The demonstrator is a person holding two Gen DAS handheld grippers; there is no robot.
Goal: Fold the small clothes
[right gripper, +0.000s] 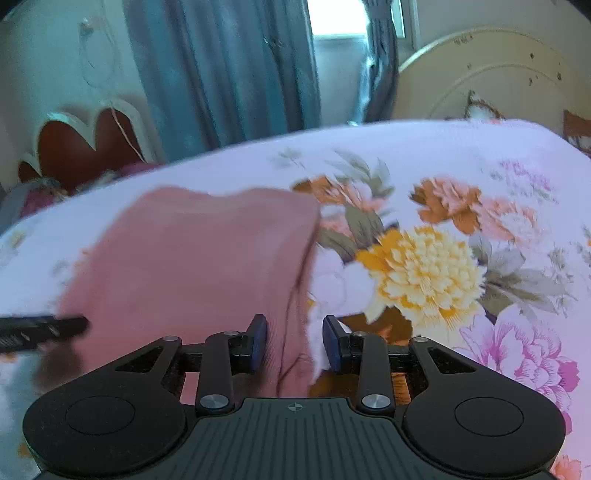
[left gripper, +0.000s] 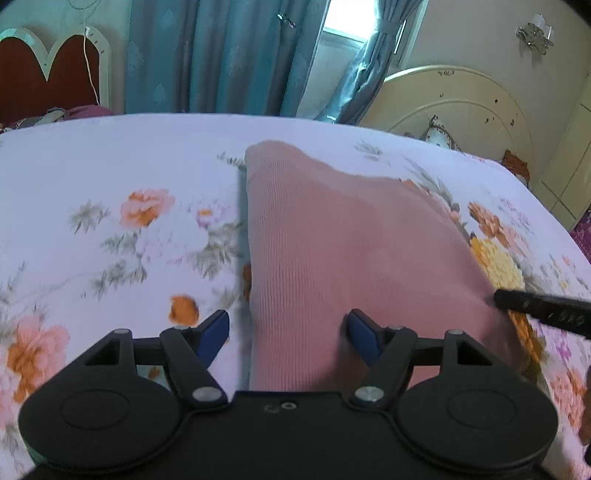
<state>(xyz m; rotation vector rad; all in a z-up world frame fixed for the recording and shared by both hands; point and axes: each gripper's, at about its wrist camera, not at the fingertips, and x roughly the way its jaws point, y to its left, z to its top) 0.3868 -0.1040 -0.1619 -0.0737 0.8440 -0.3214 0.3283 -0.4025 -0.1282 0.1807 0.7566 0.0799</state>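
A pink ribbed garment (left gripper: 332, 240) lies folded on the floral bedsheet (left gripper: 129, 166). My left gripper (left gripper: 288, 332) is open, its blue pads on either side of the garment's near left edge. My right gripper (right gripper: 293, 343) is open too, with a narrower gap, over the garment's (right gripper: 192, 258) near right edge. The right gripper's black finger (left gripper: 539, 306) shows at the right of the left wrist view. The left gripper's finger (right gripper: 44, 328) shows at the left of the right wrist view.
The bed has a cream round headboard (left gripper: 461, 107) at the right with a pillow (left gripper: 439, 133). Blue curtains (left gripper: 221, 55) and a window (left gripper: 343, 33) stand behind. A red scalloped headboard (left gripper: 48, 85) is at the far left.
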